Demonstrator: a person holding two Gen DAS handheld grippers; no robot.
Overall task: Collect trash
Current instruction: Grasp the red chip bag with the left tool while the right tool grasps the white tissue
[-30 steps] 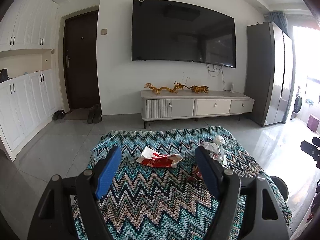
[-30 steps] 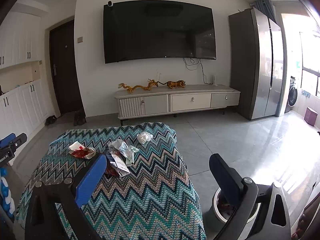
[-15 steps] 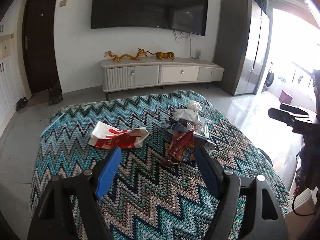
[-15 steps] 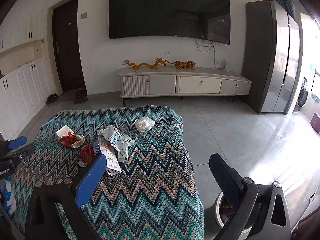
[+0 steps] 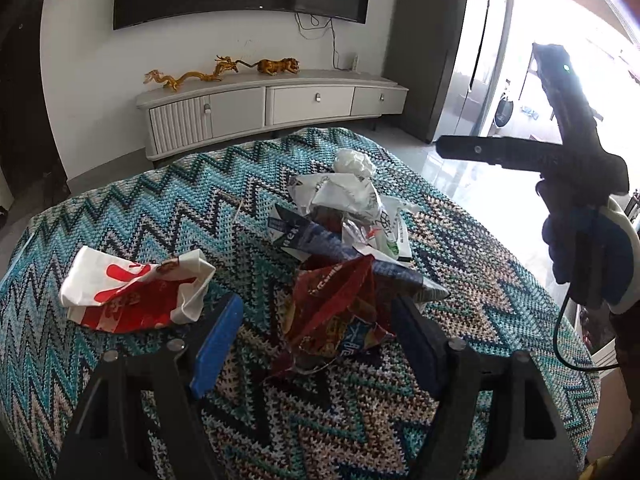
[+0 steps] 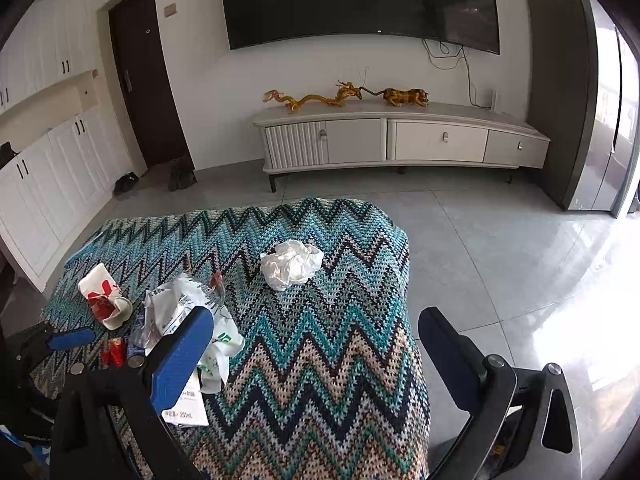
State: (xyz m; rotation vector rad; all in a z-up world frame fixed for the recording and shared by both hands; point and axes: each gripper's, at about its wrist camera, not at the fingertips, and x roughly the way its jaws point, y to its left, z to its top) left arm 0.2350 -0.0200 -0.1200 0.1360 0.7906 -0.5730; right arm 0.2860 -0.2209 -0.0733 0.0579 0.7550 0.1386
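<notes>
Trash lies on a table covered by a zigzag knit cloth (image 5: pixel 128 216). My left gripper (image 5: pixel 316 340) is open, its fingers on either side of a crumpled red snack wrapper (image 5: pixel 332 304). A red-and-white paper cup (image 5: pixel 132 292) lies flattened to its left. Behind the wrapper are a dark blue packet (image 5: pixel 316 236), white plastic wrappers (image 5: pixel 344 192) and a crumpled white tissue (image 5: pixel 354 162). My right gripper (image 6: pixel 316 352) is open and empty over the table's right edge; the tissue (image 6: pixel 292 264) lies ahead of it, the white wrappers (image 6: pixel 180 312) by its left finger.
A white TV cabinet (image 6: pixel 400 144) with gold dragon figures stands at the far wall under a wall TV. A tall grey cabinet (image 6: pixel 560 100) is at the right. Grey tile floor (image 6: pixel 500 248) lies right of the table. My right gripper also shows in the left wrist view (image 5: pixel 568 184).
My left gripper has moved forward and down so the red wrapper now sits between its fingers. My right gripper has tilted down and moved closer over the table's right edge.
</notes>
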